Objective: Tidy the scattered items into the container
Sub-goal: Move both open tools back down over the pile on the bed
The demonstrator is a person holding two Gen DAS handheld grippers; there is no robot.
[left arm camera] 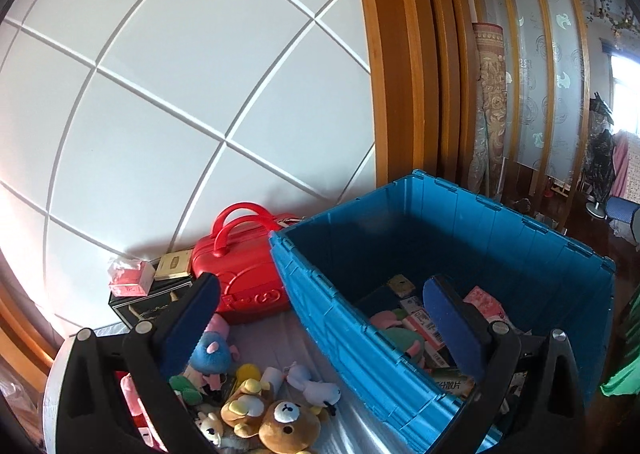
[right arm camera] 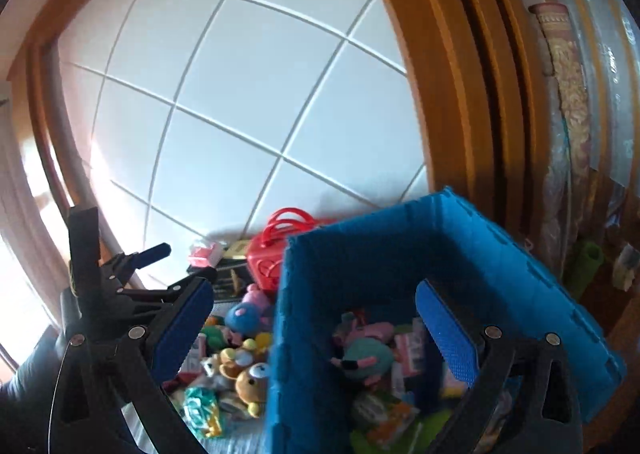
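A blue plastic crate (left arm camera: 340, 318) stands on the table and holds several toys and packets (left arm camera: 424, 330). It also shows in the right wrist view (right arm camera: 304, 318). Left of it lies a heap of plush toys, among them a brown bear (left arm camera: 286, 424) and a blue round plush (left arm camera: 212, 352). My left gripper (left arm camera: 324, 326) is open and empty, straddling the crate's left wall from above. My right gripper (right arm camera: 316, 330) is open and empty, also above that wall. The left gripper (right arm camera: 160, 270) shows at the left of the right wrist view.
A red hard case with handles (left arm camera: 244, 274) stands behind the heap by the white tiled wall (left arm camera: 180, 94). Small boxes (left arm camera: 132, 278) sit on a black box left of it. A wooden door frame (left arm camera: 400, 74) rises behind the crate.
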